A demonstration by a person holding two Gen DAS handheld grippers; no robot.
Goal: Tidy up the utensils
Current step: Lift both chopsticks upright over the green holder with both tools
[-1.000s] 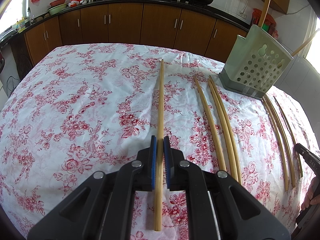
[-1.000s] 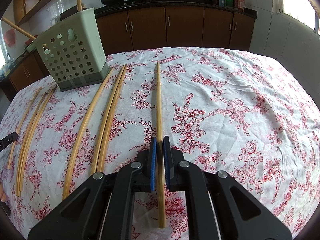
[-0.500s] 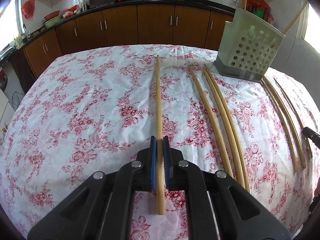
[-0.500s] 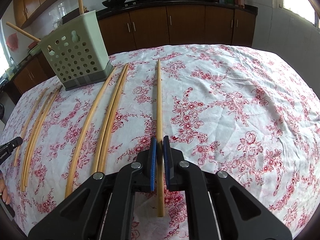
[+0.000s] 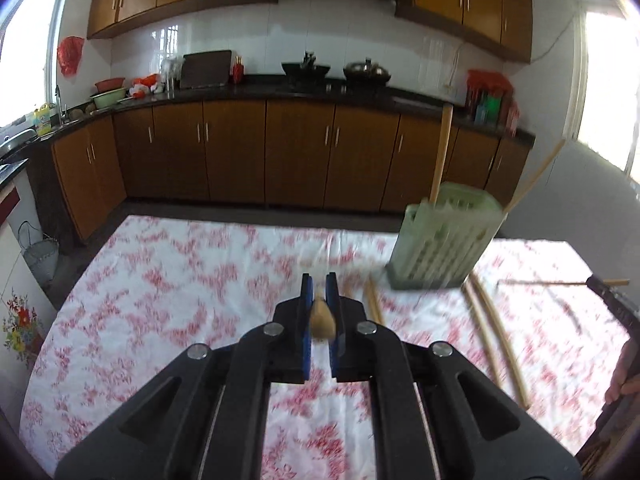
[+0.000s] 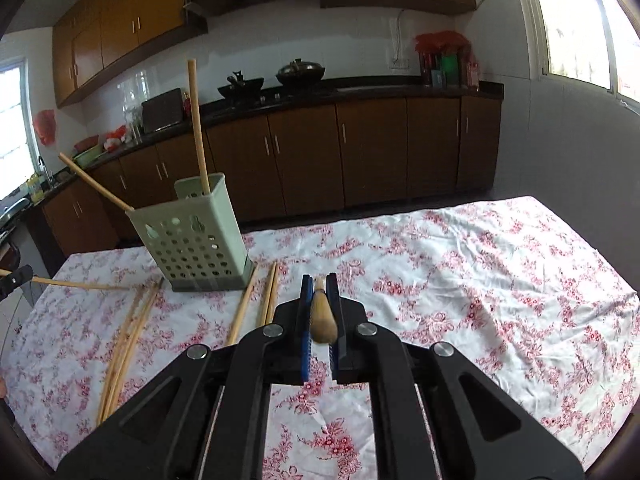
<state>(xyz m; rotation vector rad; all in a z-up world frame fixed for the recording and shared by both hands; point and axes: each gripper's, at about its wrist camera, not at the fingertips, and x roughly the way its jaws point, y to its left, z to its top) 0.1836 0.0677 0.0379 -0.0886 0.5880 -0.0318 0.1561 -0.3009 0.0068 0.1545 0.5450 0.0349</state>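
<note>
Currently each gripper is clamped on one bamboo chopstick, seen end-on at lower centre of its own view. The left gripper [image 5: 319, 286] pinches the left chopstick [image 5: 321, 317] near its thick end; the right gripper [image 6: 319, 285] pinches the right chopstick [image 6: 322, 314] the same way, blue pads pressed flat against the wood. Both sticks point away from the cameras, above the floral tablecloth [image 6: 460, 276]. The perforated green utensil holder [image 6: 196, 240] stands upper left of centre in the right view, with two chopsticks already leaning in it; in the left view it sits right of centre, blurred. Loose chopsticks [image 6: 128, 332] lie on the cloth beside its base. Handling judgement: the sticks look light, stiff and smooth, so a narrow pinch likely holds them, though a round shaft may roll or pivot between flat pads. Holding near one end leaves a long free length to swing; the tip probably needs careful aiming at the holder's open top.
</note>
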